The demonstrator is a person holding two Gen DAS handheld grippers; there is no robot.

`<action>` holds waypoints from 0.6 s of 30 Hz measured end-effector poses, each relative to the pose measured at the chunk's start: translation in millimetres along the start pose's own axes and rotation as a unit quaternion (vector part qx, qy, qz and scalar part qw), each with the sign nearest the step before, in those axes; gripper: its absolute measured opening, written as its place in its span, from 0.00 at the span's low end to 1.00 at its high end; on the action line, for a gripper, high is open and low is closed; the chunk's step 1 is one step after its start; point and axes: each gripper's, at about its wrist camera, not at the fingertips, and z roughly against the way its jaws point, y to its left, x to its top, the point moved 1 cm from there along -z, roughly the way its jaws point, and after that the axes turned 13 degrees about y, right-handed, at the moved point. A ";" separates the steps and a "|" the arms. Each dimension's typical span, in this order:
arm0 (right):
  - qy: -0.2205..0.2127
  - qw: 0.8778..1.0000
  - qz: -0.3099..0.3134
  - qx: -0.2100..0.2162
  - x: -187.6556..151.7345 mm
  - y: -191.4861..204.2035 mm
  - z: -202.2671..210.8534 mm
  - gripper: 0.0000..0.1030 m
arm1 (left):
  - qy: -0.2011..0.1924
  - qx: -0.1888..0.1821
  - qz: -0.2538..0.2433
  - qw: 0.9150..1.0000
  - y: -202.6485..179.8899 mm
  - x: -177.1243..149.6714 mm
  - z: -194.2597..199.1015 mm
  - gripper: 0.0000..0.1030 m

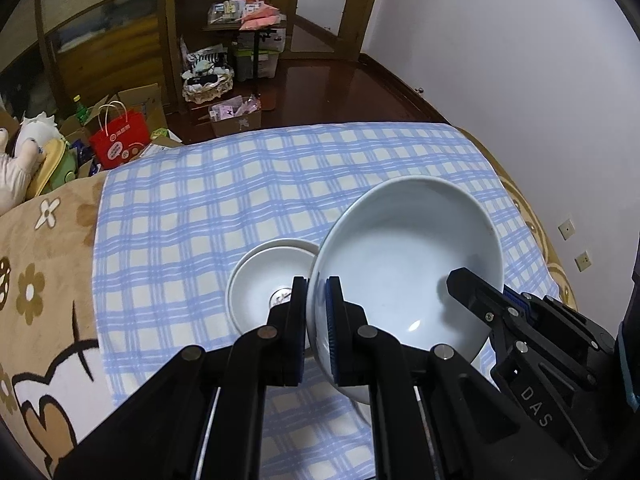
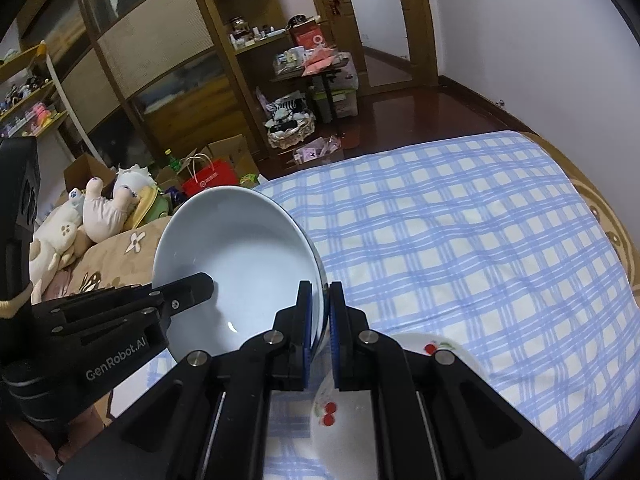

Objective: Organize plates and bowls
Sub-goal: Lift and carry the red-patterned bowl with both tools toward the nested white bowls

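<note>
- left gripper (image 1: 317,312) is pinched on the near-left rim of the big bowl (image 1: 404,276), one pad inside and one outside.
- right gripper (image 2: 321,320) is clamped on the opposite rim of the same bowl, wall between its blue pads; from the left wrist view it (image 1: 460,286) reaches in from the right.
- the bowl is pale blue-white, empty, tilted and held clear of the cloth (image 1: 240,184) between the two grippers.
- just left of it in the left wrist view, a small bowl (image 1: 260,280) sits upright on the cloth, partly hidden by the left fingers, a mark at its bottom too blurred to read.
- under the right gripper a cherry plate (image 2: 420,392) lies on the cloth, mostly covered by the fingers.
- the blue checked cloth covers a bed; a brown flowered blanket (image 1: 36,280) lies beside it.
- beyond: plush toys (image 2: 108,208), a red bag (image 1: 118,144), boxes, wooden shelves (image 2: 248,40).
</note>
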 end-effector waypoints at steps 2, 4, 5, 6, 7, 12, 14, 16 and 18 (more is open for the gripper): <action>0.000 1.000 0.001 0.000 -1.2 4.3 0.7 0.08 | -0.001 0.001 0.002 1.000 5.0 -3.1 2.8 0.09; -0.001 1.000 0.004 -0.002 -2.8 9.3 1.4 0.08 | -0.004 0.002 0.002 1.000 8.4 -4.5 5.3 0.09; -0.002 1.000 0.006 -0.003 -3.4 11.2 1.7 0.08 | -0.004 0.002 0.001 1.000 9.7 -5.0 6.3 0.09; -0.003 1.000 0.008 -0.004 -4.1 13.6 1.9 0.08 | -0.006 0.003 0.001 1.000 11.0 -5.6 7.9 0.09; -0.003 1.000 0.009 -0.004 -4.3 14.8 1.7 0.08 | -0.007 0.004 0.001 1.000 12.3 -6.0 9.0 0.09; -0.001 1.000 0.014 -0.001 -3.9 19.4 -2.7 0.08 | 0.007 0.015 0.007 1.000 15.1 -7.7 7.7 0.09; -0.004 1.000 0.012 -0.003 -4.7 19.9 -3.8 0.08 | 0.019 0.011 0.011 1.000 17.6 -7.5 5.2 0.09; -0.007 1.000 0.014 -0.004 -3.9 19.1 -6.0 0.08 | 0.018 0.012 0.004 1.000 17.7 -7.6 3.7 0.10; -0.009 1.000 0.008 0.003 -3.9 15.9 -10.5 0.08 | 0.014 0.014 -0.003 1.000 17.5 -7.6 1.3 0.10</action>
